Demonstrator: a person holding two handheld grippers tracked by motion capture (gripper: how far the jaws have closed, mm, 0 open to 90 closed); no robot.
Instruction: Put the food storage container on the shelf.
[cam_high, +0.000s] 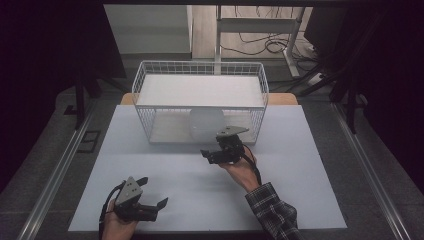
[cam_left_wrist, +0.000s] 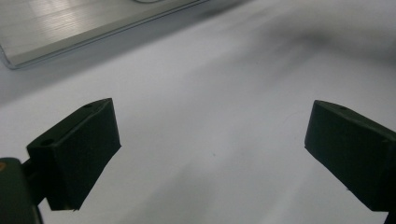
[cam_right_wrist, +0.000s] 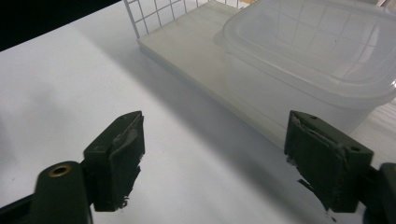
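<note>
High view shows a white wire rack (cam_high: 200, 102) at the far middle of the white mat (cam_high: 300, 200), with a translucent lidded tub (cam_high: 206, 124) sitting on the rack's lower shelf (cam_high: 167, 131), under the upper shelf, near the open front edge. The right gripper (cam_high: 210, 155) hovers just in front of the rack, close to the tub but apart from it, its jaws spread with nothing between them. In the right gripper view the tub (cam_right_wrist: 322, 60) stands upright on the shelf, lid on top and facing up, just beyond the jaws and to their right; it looks squarish with rounded corners, so I cannot tell a clear long axis, though its flat side faces the gripper. The left gripper (cam_high: 150, 207) rests low at the near left of the mat, well apart from the rack, jaws also spread wide and empty; in the left gripper view they frame bare mat (cam_left_wrist: 210, 116). The tub appears to be set down and let go, so the step in hand is likely clearing the right gripper away: it should draw straight back toward the person, level, keeping the jaws wide so neither pad catches the lid rim or drags the tub forward off the shelf, and staying below the rack's upper wires
</note>
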